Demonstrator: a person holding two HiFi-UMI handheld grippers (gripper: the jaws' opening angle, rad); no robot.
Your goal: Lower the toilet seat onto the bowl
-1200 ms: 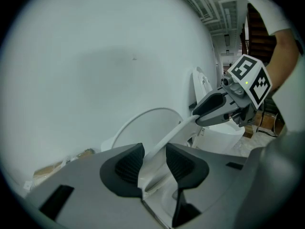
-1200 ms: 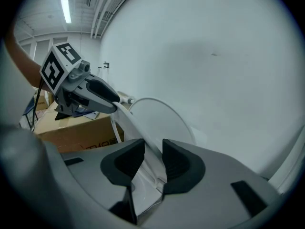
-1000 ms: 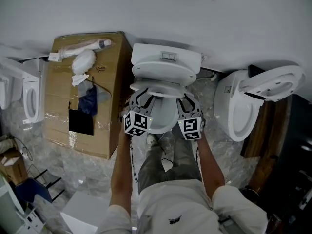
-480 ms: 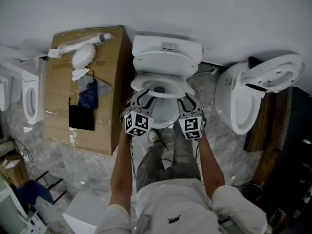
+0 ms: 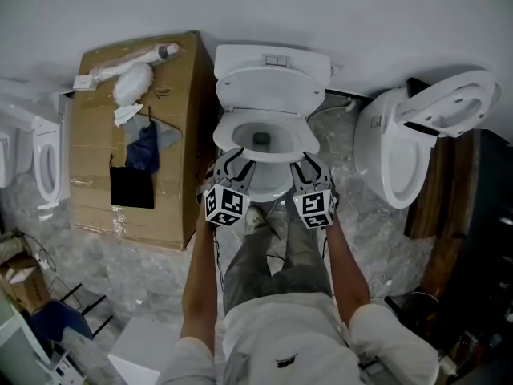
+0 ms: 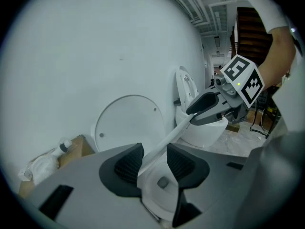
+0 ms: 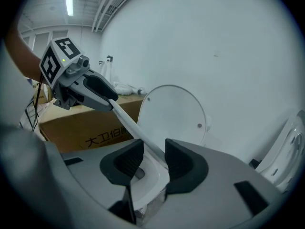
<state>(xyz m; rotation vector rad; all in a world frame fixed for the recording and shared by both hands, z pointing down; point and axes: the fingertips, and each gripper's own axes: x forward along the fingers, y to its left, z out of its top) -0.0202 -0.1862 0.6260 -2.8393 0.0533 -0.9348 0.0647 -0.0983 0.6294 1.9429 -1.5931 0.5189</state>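
Head view: white wall [image 5: 337, 14] far, cardboard box [image 5: 132, 135] left, second toilet [image 5: 401, 159] right, mottled floor [image 5: 152, 271]. Centre: lid [image 5: 271, 91] upright, toilet seat [image 5: 300, 135] low over the bowl [image 5: 272, 127]; contact unclear. Only the gripper views show the pads: left tongs [image 6: 155, 159] and right tongs [image 7: 153, 159] both opening, seat's near rim between them.

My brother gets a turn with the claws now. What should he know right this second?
Left claw: opening, with the front rim of the toilet seat between its pads, not squeezed.
Right claw: the same, further along the rim.
Seat: lowered over the bowl; lid upright behind it.
Done: seat is down, or almost. I can't tell if it rests fully.
Left: draw both claws off the rim and check the seat sits flat.
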